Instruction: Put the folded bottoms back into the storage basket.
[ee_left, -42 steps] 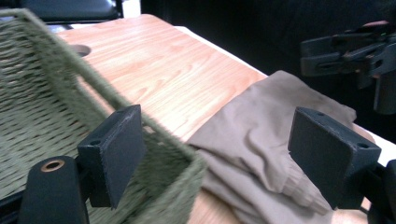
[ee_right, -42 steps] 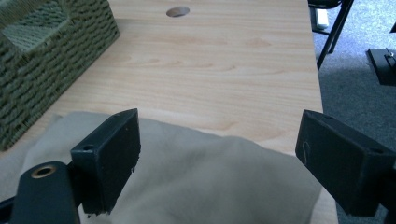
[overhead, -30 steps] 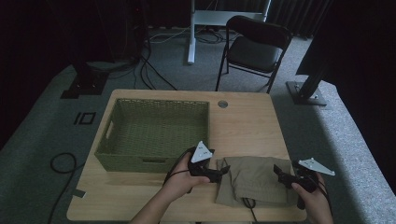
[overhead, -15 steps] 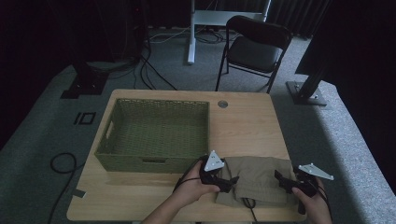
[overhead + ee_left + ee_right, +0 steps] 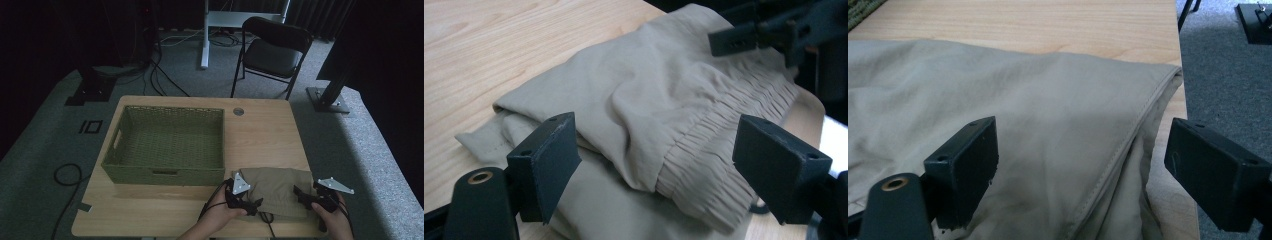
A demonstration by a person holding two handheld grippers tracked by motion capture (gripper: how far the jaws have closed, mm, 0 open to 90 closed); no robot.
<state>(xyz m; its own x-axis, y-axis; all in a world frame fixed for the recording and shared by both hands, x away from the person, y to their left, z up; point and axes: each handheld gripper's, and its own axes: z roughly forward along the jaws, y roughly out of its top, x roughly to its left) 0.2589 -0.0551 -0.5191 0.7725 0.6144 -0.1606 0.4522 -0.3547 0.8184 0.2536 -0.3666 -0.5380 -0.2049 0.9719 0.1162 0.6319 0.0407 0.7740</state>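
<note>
Woven green basket (image 5: 167,145) on left half of table (image 5: 265,130); left gripper (image 5: 248,202), jaws wide, at left edge of folded khaki garment (image 5: 272,189), elastic waistband (image 5: 709,165) between them; garment at near edge, right of basket; right gripper (image 5: 303,196), jaws wide, straddling its right seam (image 5: 1120,160).

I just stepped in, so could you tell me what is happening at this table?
A person holds a gripper in each hand at a folded beige garment near the table's front edge. The left gripper has open jaws at its elastic waistband, the right gripper open jaws at a seamed edge. Neither has closed on it. The green woven basket sits beside it.
</note>
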